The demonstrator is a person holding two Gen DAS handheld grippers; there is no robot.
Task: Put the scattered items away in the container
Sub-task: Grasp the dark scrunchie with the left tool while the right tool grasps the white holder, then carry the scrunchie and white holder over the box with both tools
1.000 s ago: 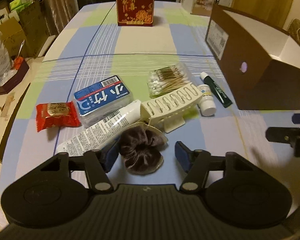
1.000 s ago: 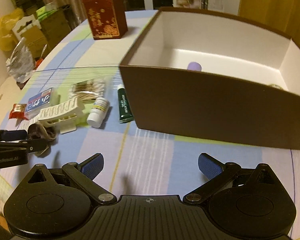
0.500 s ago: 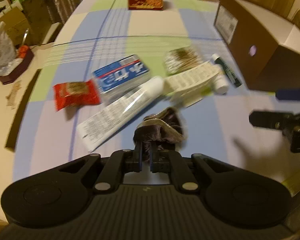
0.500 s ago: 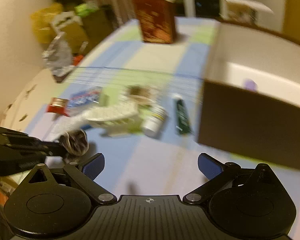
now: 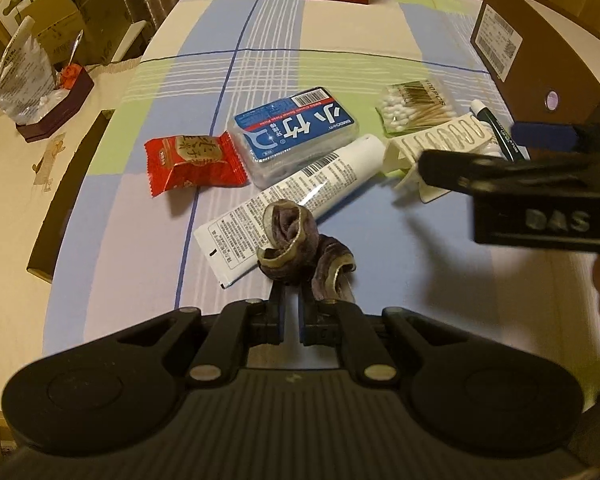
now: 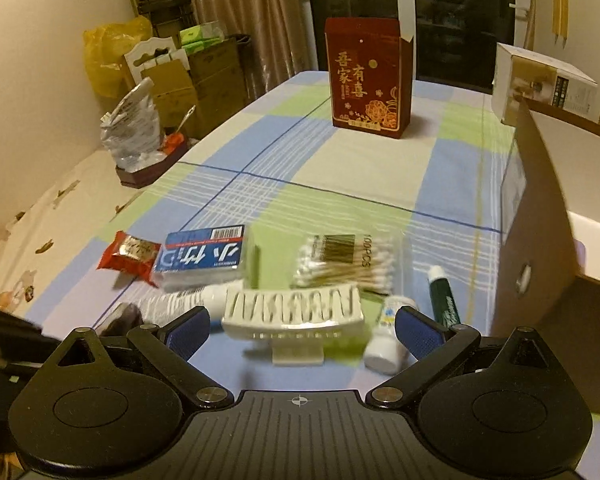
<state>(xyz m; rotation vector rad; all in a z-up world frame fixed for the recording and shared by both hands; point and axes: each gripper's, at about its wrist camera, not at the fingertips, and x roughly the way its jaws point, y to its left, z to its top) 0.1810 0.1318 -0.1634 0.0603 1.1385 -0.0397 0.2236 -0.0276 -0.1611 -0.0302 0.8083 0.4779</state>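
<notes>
Items loose on counter [image 5: 340,32]: seven, beside one brown box [image 5: 540,52] | scrunchie [image 5: 296,248]: one, dark velvet, crumpled, raised over counter's near edge | left hand-held gripper [image 5: 291,300]: pinching scrunchie | right hand-held gripper [image 6: 302,322]: spread wide, empty

Evening room around my checked tablecloth [image 6: 380,168], lit warm and yellowish.

Beyond the table's far end I see dark window panes [image 6: 460,20] with a white frame post and a brownish curtain [image 6: 228,20] to their left. A plain cream wall [image 6: 40,60] runs along the left; cardboard boxes [image 6: 204,76] and a yellow plastic bag [image 6: 108,56] are stacked against it.
</notes>
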